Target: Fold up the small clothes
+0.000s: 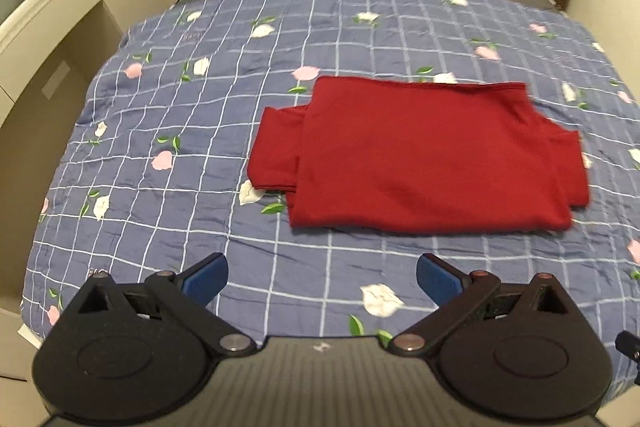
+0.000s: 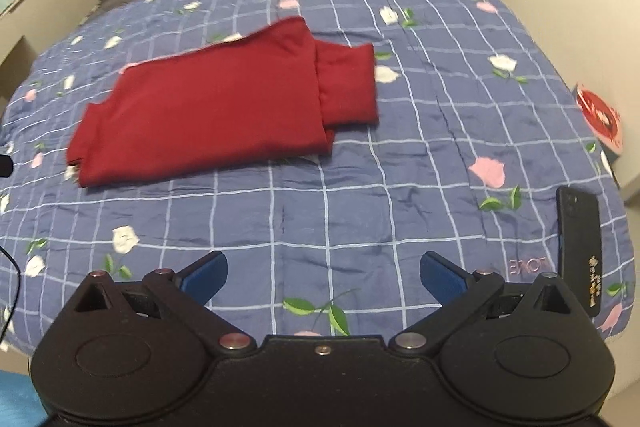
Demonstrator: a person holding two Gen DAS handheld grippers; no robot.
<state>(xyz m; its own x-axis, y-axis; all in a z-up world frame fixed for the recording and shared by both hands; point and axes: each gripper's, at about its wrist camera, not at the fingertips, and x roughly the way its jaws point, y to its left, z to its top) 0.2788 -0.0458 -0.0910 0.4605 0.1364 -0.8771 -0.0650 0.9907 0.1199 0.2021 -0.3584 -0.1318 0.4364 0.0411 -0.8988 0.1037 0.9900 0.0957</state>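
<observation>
fingers of left gripper (image 1: 322, 277) and right gripper (image 2: 324, 277) spread, empty, near folded red garment (image 1: 424, 159).

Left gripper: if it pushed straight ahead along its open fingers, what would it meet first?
Most likely the blue checked bedspread, then the near edge of the folded red garment. The left gripper hangs open and holds nothing. How high it sits above the bed is unclear in this view.

Both wrist views sit low over the near edge of the bedspread (image 1: 160, 115), facing along it toward the headboard end. The left view has the red garment (image 1: 420, 155) right of centre; the right view (image 2: 208, 107) left of centre. Both share garment and bedspread.
</observation>
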